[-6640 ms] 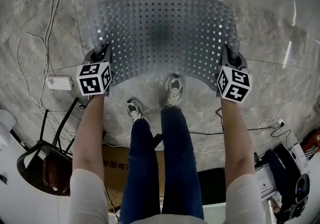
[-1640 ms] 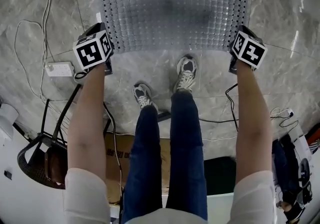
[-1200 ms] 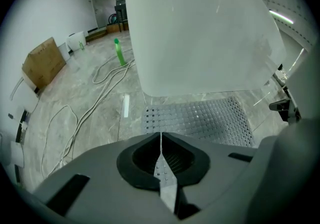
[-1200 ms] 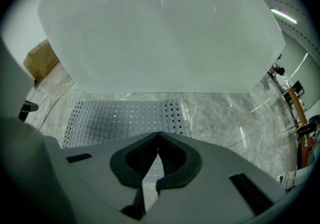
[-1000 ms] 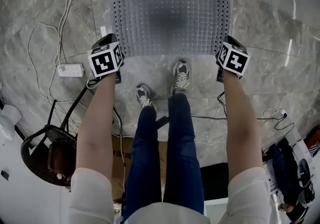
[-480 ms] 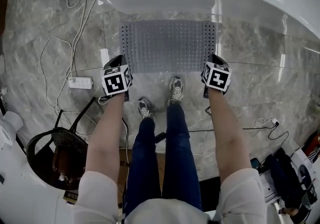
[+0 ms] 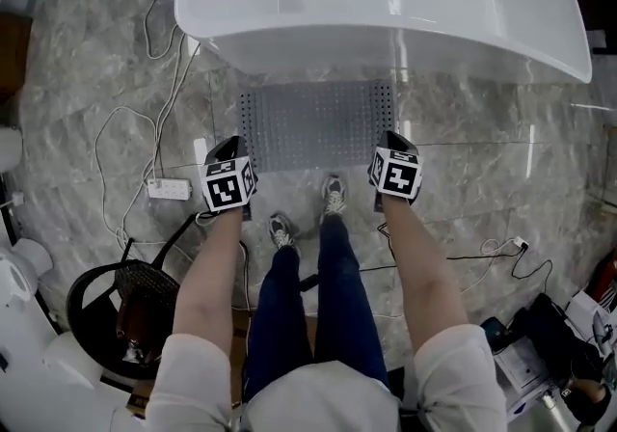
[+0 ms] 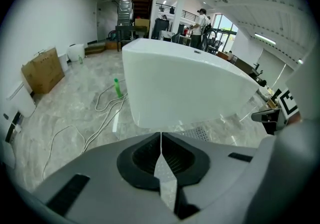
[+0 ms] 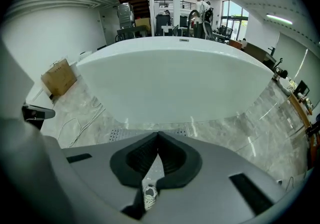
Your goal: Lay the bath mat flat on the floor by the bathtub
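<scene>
1. The grey marble floor [image 7: 482,150] spreads out on every side of the white bathtub [image 7: 386,6], which lies with 1 long side toward the person.
2. The person's legs [image 7: 308,314], in blue jeans, stand facing that long side of the bathtub. Both bare forearms reach out toward it.
3. The bath mat [image 7: 318,126], grey and dotted with small holes, lies flat on the floor just beside the bathtub. Its long edge runs along the tub's near side, and its far edge reaches in under the overhanging rim.
4. A black round chair [image 7: 125,314] stands well away from the bathtub, behind and to the left of the person.
5. The left gripper [image 8: 161,138] is held in the air on the side of the mat away from the bathtub, over the mat's near left corner. Its jaws are pressed together with nothing between them. The mat shows only beyond them, down on the floor.
6. The right gripper [image 9: 158,135] is held level with it over the mat's near right corner, pointing at the bathtub. Its jaws are also together and empty.
7. The 2 shoes [image 7: 334,194] are on the floor just short of the mat's near edge. The right shoe is closer to the bathtub than the left.
8. A white power strip [image 7: 169,189] lies left of the mat. Its cable [image 7: 125,131] loops across the floor toward the bathtub's left end.
</scene>
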Tool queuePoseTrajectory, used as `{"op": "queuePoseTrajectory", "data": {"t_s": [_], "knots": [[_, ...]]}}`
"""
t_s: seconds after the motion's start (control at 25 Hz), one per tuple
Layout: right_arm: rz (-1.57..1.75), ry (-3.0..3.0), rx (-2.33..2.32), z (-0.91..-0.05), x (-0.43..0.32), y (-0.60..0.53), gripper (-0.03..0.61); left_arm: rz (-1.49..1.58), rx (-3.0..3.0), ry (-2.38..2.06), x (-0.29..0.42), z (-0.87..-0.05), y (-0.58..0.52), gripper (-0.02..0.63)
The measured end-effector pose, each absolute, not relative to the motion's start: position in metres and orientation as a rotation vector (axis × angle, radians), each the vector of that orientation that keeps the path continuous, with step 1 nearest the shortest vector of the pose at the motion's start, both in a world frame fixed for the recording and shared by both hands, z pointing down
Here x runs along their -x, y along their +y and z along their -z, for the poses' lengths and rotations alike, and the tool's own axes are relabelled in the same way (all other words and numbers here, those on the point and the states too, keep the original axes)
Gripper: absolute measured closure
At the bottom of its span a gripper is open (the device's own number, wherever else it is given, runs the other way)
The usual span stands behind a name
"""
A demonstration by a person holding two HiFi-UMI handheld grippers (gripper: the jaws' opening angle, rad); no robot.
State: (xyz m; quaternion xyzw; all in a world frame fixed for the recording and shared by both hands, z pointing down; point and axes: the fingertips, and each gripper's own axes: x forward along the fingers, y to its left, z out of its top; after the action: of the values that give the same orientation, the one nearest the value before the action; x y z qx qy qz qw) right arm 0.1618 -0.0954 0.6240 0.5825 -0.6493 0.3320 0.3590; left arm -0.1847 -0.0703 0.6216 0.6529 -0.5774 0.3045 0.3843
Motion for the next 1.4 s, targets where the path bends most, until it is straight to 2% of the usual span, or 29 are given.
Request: {"op": "queuePoseTrajectory", "data": {"t_s": [0.36,0.76,1.0,1.4], "knots": [[-0.843,-1.78,-1.564,-0.523,-0.155,-0.077,0.549,-0.692,-1.784,-1.514,0.191,-0.518,-0.054,0.575],[-0.74,-1.942,-1.564,-0.413,-0.147,-0.057,0.549,-0.614,-1.941,-1.505,0.165,-0.413,-0.029,0.574],[-0.756,-1.979,-1.602,-0.375,-0.142,-0.048,0.549,-0.551,-1.988,-1.535,0.161,-0.37,-0.022,0.575],[-0.588,-2.156,-1.538,-0.304,-0.123,-0.037,0.549,-0.502,-2.076,-1.577,0.148,-0.315,-0.009,0.574]]}}
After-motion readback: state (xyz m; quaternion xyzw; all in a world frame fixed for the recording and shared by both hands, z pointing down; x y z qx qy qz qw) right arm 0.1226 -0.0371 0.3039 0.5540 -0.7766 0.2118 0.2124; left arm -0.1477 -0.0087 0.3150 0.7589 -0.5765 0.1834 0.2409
